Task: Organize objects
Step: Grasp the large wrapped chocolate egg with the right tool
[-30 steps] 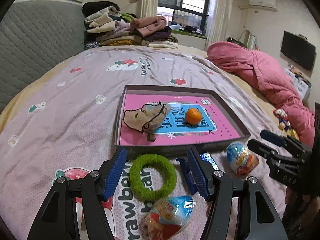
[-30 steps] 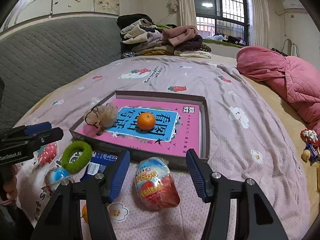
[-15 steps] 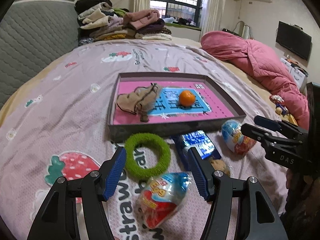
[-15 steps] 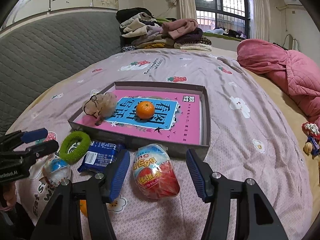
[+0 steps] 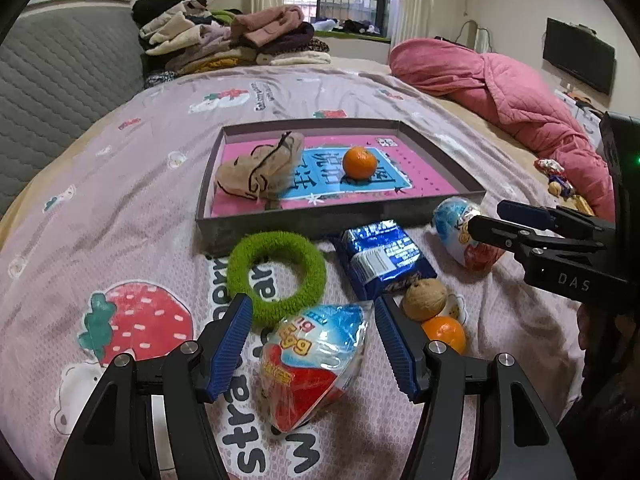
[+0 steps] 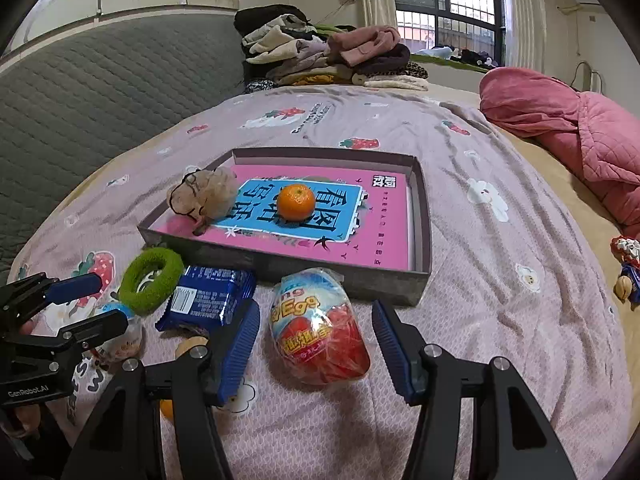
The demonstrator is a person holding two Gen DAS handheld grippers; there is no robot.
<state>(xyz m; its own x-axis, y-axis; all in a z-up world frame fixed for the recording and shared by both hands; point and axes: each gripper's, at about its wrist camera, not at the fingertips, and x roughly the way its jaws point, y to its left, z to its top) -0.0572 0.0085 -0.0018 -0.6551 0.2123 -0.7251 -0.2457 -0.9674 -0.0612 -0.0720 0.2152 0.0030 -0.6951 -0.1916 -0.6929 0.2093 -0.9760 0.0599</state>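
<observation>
Hovering low over the bed (image 5: 132, 208), each tool has its fingers spread wide around its own wrapped egg, gripping nothing. The left tool (image 5: 312, 344) straddles the left egg (image 5: 312, 364), which lies on the strawberry sheet directly between the blue pads (image 5: 230, 350), its long axis running along the fingers, blue end toward the tray (image 5: 340, 222), red end toward the camera. The right tool (image 6: 316, 346) frames the right egg (image 6: 318, 328) the same way: straight ahead, centred in the gap, long axis roughly along the fingers with a slight tilt, red end nearest.

So each hand is already nearest to its own egg; my guess is that the next move is a short push forward and a squeeze across the short axis.

The tray sits just beyond both eggs, its near wall a low edge to clear. Inside lie a tan pouch (image 5: 260, 170) at the left and an orange (image 5: 360, 163) in the middle; the right part of the pink floor looks bare and offers the most room.

Room is tighter on the left side: a green ring (image 5: 276, 276) sits just beyond the left pad, and a blue packet (image 5: 382, 258), a walnut (image 5: 424, 304) and a second orange (image 5: 444, 332) crowd the outer side of the right pad. The right egg has open sheet on its right; the packet lies near its left pad
</observation>
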